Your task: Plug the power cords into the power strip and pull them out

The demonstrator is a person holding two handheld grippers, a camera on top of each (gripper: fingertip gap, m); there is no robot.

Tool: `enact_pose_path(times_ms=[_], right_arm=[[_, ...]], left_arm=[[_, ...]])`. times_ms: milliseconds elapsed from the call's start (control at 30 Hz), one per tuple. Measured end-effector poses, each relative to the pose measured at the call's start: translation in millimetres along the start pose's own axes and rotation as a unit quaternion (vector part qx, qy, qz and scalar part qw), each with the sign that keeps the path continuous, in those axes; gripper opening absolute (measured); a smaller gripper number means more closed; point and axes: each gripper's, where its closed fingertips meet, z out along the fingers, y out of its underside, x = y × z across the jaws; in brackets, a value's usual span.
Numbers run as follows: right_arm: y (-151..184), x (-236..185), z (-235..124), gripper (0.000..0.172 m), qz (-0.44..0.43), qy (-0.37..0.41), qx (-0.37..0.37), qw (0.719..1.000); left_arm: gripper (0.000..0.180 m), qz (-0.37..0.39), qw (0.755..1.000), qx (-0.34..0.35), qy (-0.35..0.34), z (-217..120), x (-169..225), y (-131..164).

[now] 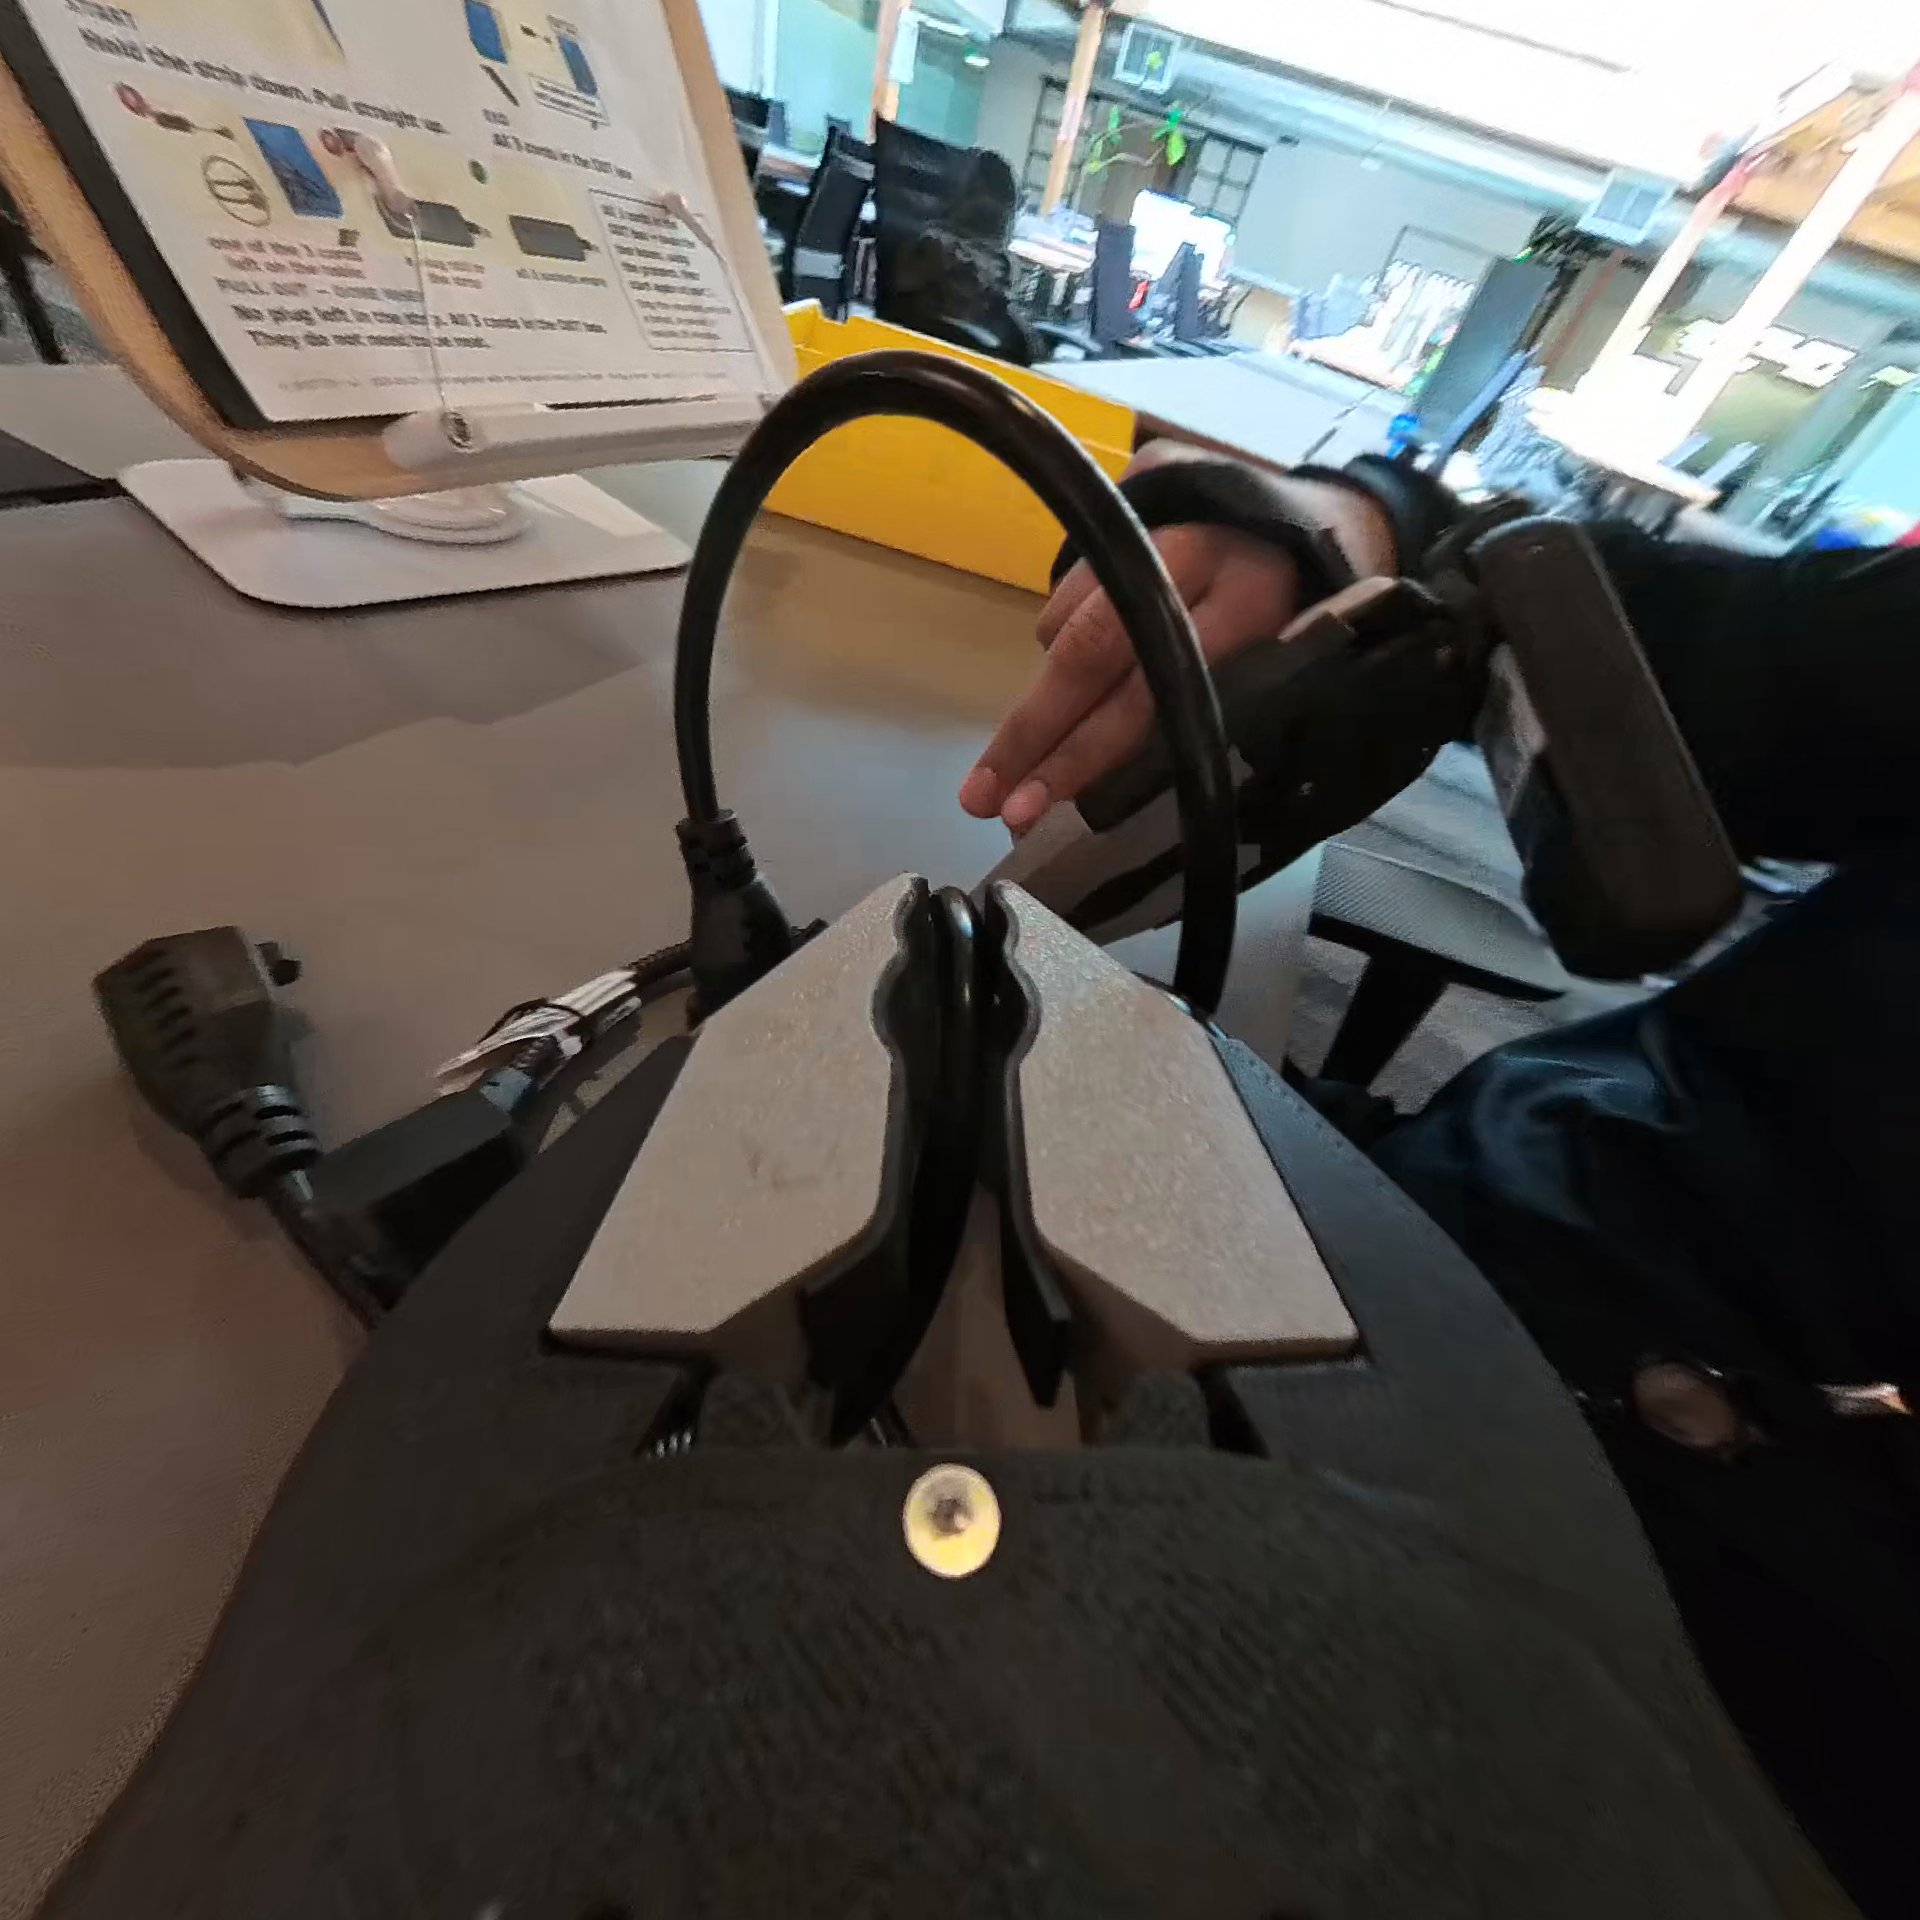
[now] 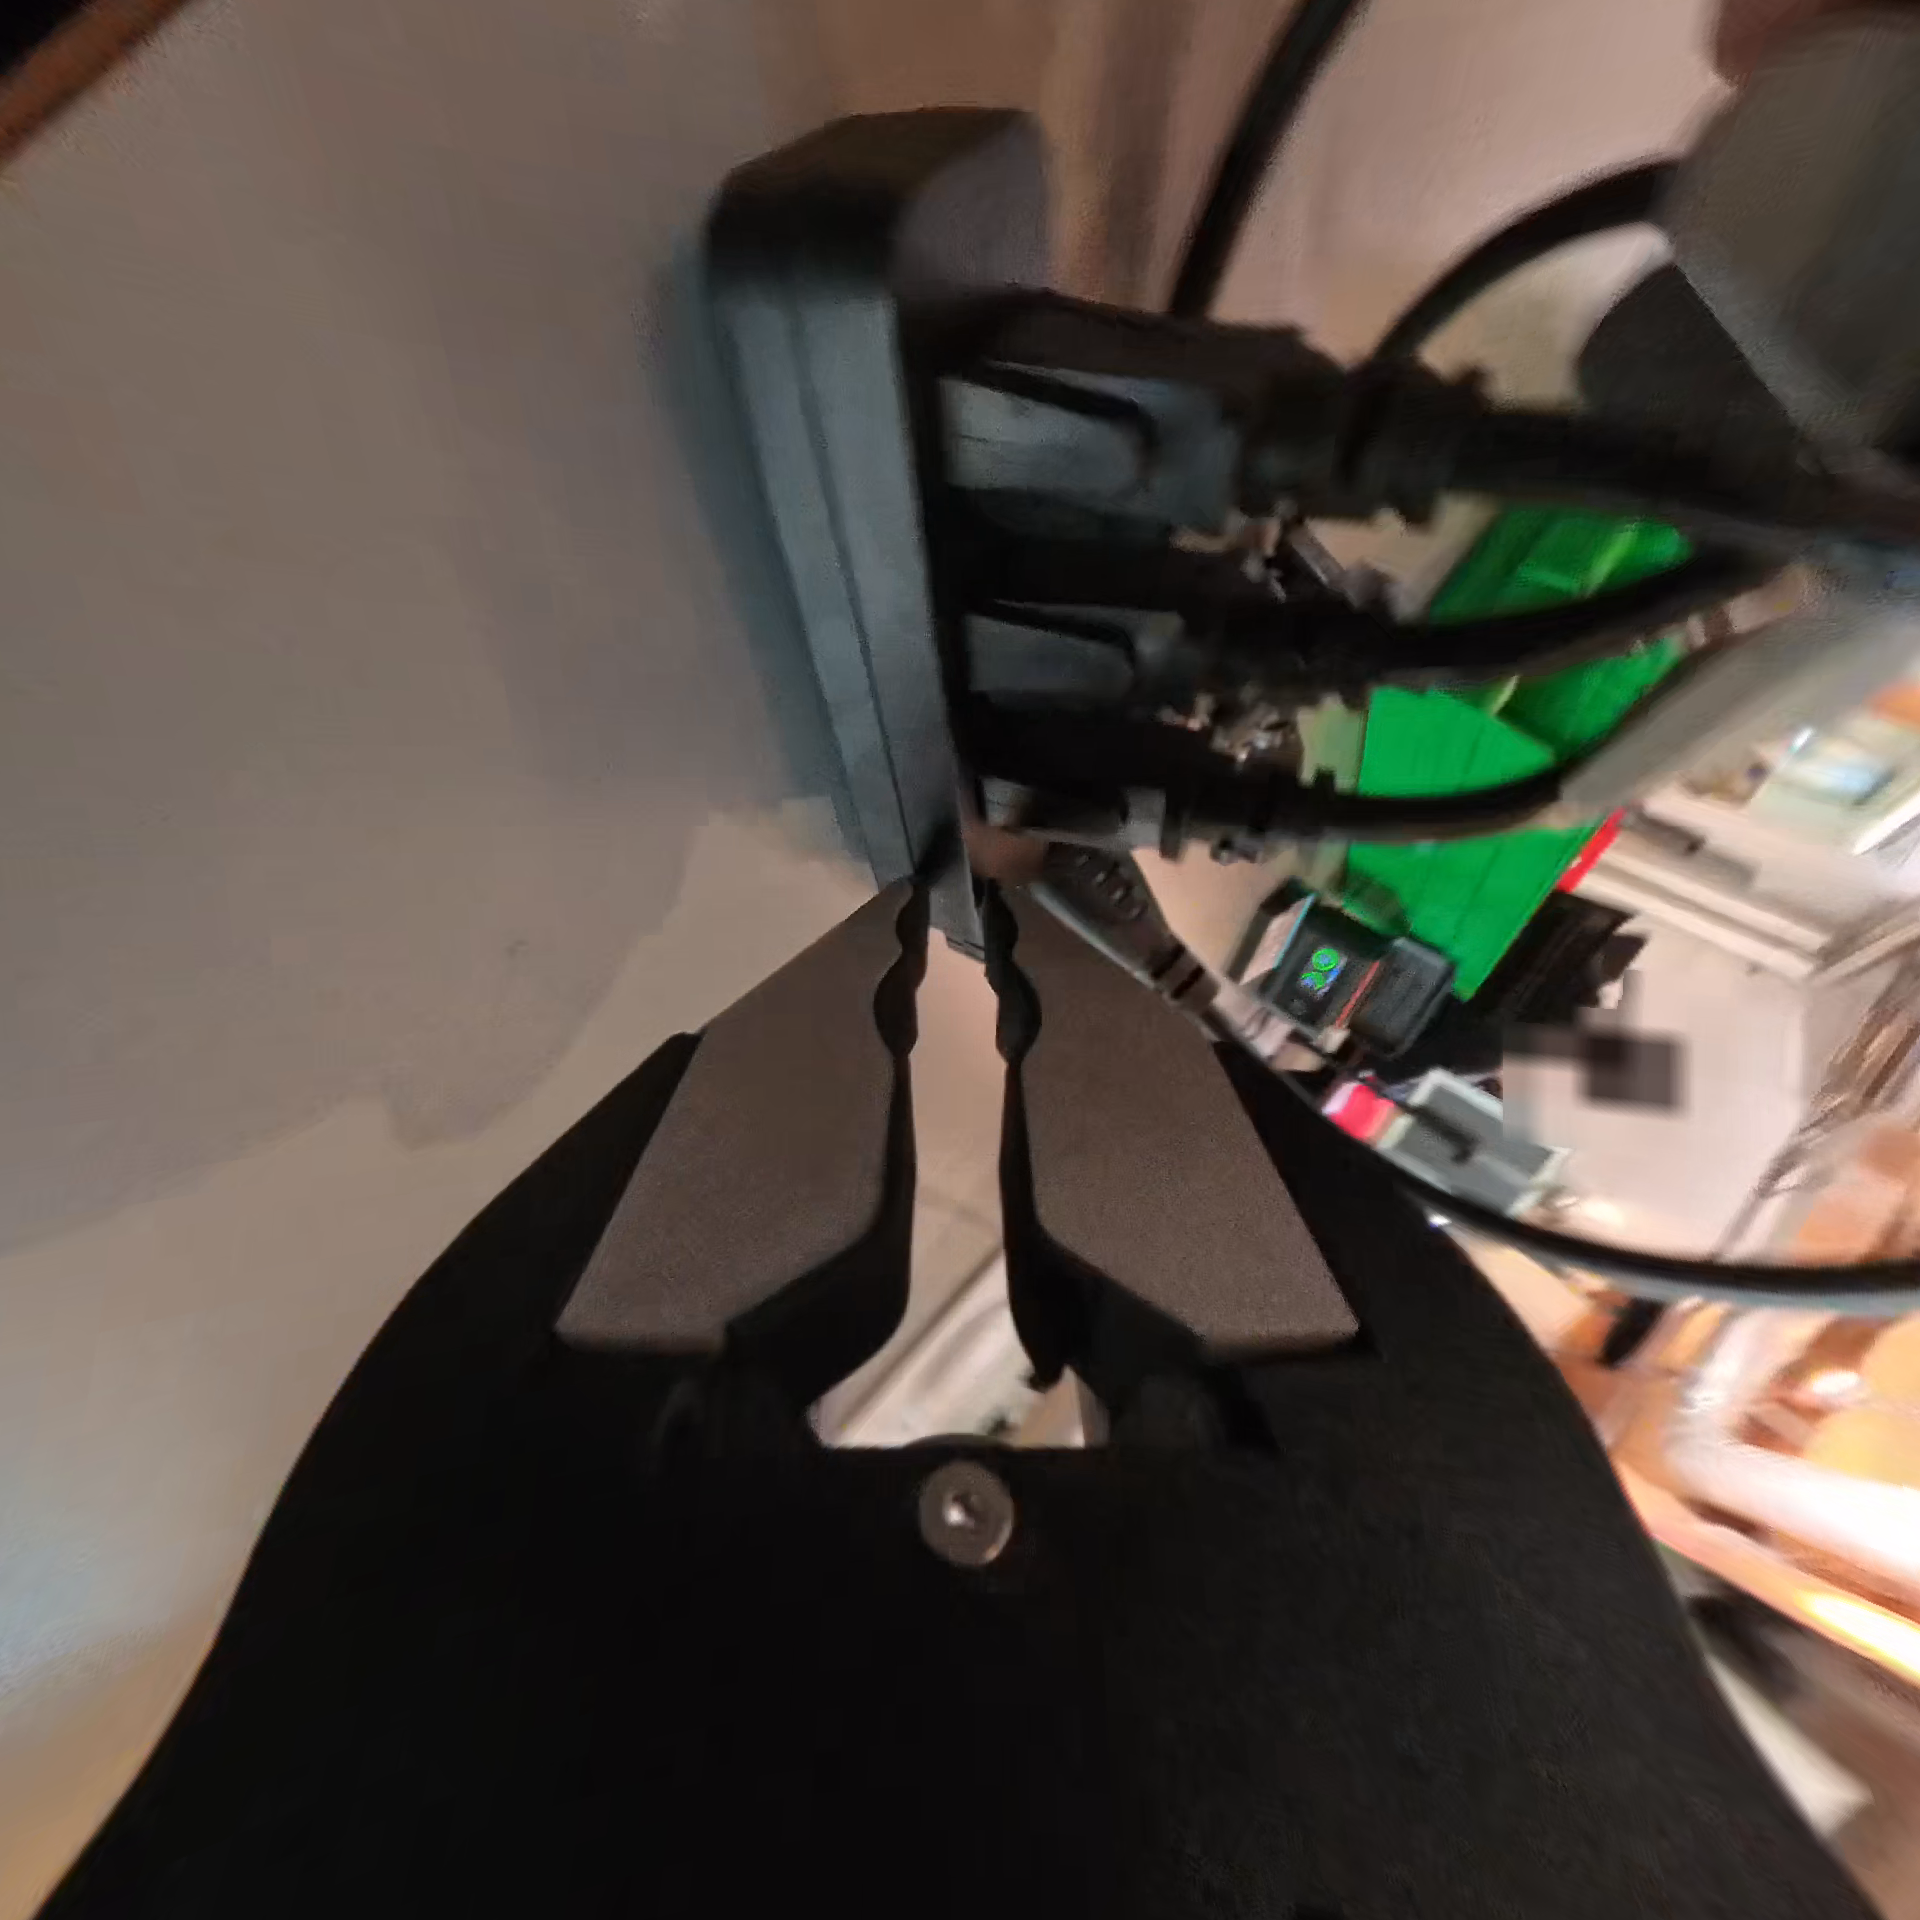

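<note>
Black cord (image 1: 958,997) between left fingers (image 1: 1122,1091); right-view strip (image 2: 831,540).

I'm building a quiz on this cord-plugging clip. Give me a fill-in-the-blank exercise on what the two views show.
1. The left hand-held gripper is closed on a ____ cord that arches above the table.
2. Behind the arch of cord sits a ____ bin.
3. In the right wrist view, the right hand-held gripper has its fingertips on either side of a corner of the ____.
4. An instruction sheet stands on a ____ at the table's far left.

Missing words: black; yellow; power strip; stand
</note>
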Motion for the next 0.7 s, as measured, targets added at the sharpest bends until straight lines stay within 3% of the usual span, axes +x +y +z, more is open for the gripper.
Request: enact_pose_path(times_ms=[200,333,533,700], right_arm=[[-4.1,8.5,-18.9,0.008,0.246,0.027,0.152,0.957],[11.0,33.7,-31.1,0.004,0.345,0.085,0.231,0.906],[36.9,34.1,-20.5,0.004,0.463,0.107,0.278,0.835],[45.0,37.8,-15.0,0.011,0.525,0.085,0.279,0.799]], left_arm=[[0.008,-0.014,1.0,-0.001,0.001,5.3,-0.7,-2.1],[0.019,-0.029,0.996,0.052,-0.071,-9.5,-14.2,-30.2],[0.036,-0.019,0.979,0.129,-0.156,-79.5,-10.4,-76.6],[0.069,-0.026,0.982,0.081,-0.171,-98.0,28.6,-84.9]])
